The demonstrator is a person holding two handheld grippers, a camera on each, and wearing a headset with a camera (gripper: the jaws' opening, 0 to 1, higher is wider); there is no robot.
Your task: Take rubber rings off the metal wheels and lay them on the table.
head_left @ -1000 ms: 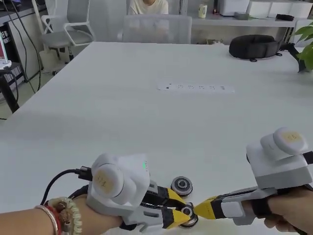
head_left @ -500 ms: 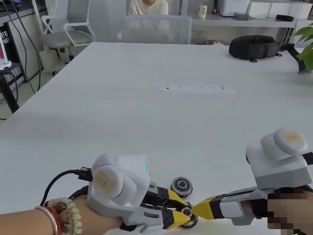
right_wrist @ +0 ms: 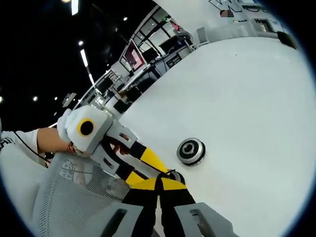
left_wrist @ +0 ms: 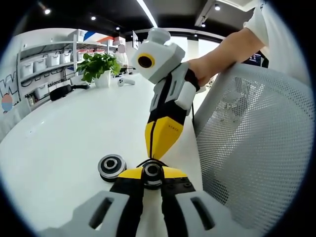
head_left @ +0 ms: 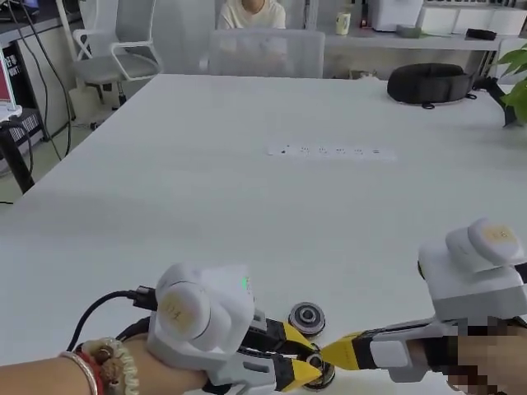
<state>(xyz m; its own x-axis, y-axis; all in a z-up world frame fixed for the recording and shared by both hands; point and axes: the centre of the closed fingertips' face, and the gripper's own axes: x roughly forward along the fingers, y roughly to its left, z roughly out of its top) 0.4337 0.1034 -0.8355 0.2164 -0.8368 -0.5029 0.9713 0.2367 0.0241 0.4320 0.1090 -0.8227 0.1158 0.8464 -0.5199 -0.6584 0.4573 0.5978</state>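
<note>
Small unreadable print on yellow right hand-held gripper

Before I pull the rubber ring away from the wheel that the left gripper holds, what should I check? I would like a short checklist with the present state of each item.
1. Left gripper clamps the held wheel: ok.
2. Right gripper shut on the rubber ring: ok, a thin black loop shows at its tip.
3. Ring free of the wheel: not ok, the right tip is at the rim.
4. Second wheel apart from both grippers: ok, it lies flat alongside.
5. Bare table for laying the ring: ok.
</note>
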